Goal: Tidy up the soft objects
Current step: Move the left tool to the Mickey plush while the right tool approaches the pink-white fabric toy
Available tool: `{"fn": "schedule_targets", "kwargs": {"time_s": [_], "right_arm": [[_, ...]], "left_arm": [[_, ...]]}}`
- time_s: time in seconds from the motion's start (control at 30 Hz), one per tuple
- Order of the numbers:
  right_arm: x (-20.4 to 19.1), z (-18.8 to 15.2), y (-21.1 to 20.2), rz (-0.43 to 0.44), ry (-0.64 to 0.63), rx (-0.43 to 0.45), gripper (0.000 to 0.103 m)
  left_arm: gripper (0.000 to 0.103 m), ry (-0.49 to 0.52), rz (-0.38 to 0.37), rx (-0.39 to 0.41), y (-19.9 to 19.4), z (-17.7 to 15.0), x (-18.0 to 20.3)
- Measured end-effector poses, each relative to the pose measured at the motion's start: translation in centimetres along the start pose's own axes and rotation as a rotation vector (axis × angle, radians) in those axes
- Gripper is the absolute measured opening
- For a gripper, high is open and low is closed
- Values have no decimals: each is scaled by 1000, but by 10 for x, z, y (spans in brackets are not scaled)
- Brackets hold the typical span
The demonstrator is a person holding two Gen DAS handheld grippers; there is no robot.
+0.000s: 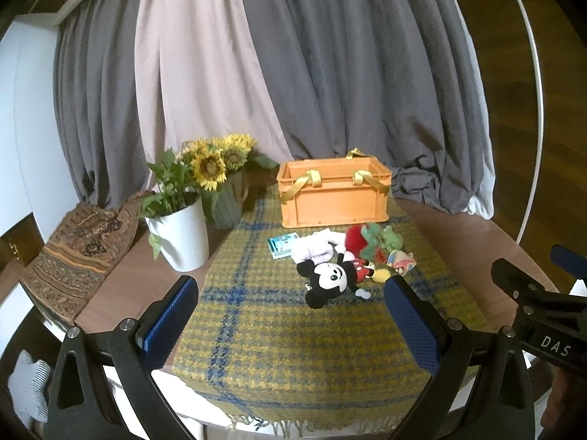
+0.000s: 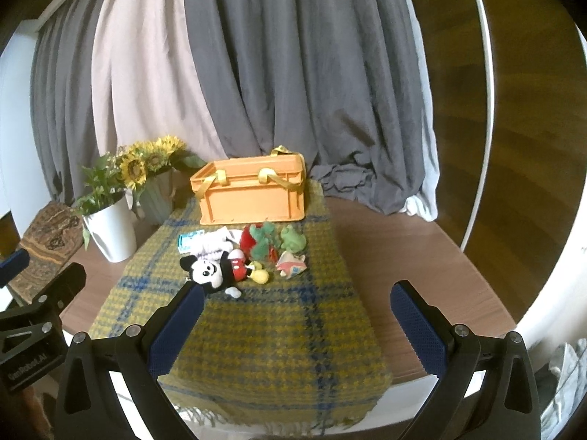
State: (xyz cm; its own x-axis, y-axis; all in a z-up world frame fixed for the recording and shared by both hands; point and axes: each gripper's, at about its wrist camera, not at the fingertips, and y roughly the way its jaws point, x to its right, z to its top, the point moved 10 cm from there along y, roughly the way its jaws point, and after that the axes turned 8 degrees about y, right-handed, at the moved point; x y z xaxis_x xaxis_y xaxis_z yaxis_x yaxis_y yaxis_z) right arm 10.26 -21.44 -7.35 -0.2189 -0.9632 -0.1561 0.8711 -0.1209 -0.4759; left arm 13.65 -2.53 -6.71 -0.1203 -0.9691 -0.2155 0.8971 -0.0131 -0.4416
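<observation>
An orange crate (image 1: pixel 333 198) (image 2: pixel 253 198) with yellow ribbon handles stands at the back of a yellow-blue plaid cloth (image 1: pixel 293 330) (image 2: pixel 264 330). In front of it lie soft toys: a Mickey Mouse plush (image 1: pixel 335 278) (image 2: pixel 220 271), a white knitted item (image 1: pixel 315 247) (image 2: pixel 216 244), a red-and-green strawberry plush (image 1: pixel 361 242) (image 2: pixel 256 244), a green frog plush (image 2: pixel 292 241), a small patterned pouch (image 1: pixel 401 260) (image 2: pixel 291 266) and a tissue packet (image 1: pixel 282 245) (image 2: pixel 189 239). My left gripper (image 1: pixel 290 293) is open and empty, short of the toys. My right gripper (image 2: pixel 297 300) is open and empty.
A white pot with a green plant (image 1: pixel 181 234) (image 2: pixel 110 231) and a green vase of sunflowers (image 1: pixel 225 198) (image 2: pixel 156 198) stand at the left. A patterned brown cloth (image 1: pixel 77 253) lies at the far left. Grey and pink curtains (image 1: pixel 293 73) hang behind the round wooden table (image 1: pixel 440 227).
</observation>
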Motion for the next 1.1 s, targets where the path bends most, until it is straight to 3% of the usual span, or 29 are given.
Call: {"fn": "schedule_targets", "kwargs": {"time_s": [0.43,0.7,0.87,1.1], "right_arm": [[-18,20,90,-1,11,-44,103],[-24,23,147,-60,11,-85,102],[-19,16,177,-51,8,-137,102],[-10,4,220,-17,-13,-200,100]], "left_arm": [[97,2,-110,-75,100,16,1],[92,-20,-179,-154,152,7,6],[91,-37,-216,-198,177,-3,18],[85,-60,-201,-255,209,-19,35]]}}
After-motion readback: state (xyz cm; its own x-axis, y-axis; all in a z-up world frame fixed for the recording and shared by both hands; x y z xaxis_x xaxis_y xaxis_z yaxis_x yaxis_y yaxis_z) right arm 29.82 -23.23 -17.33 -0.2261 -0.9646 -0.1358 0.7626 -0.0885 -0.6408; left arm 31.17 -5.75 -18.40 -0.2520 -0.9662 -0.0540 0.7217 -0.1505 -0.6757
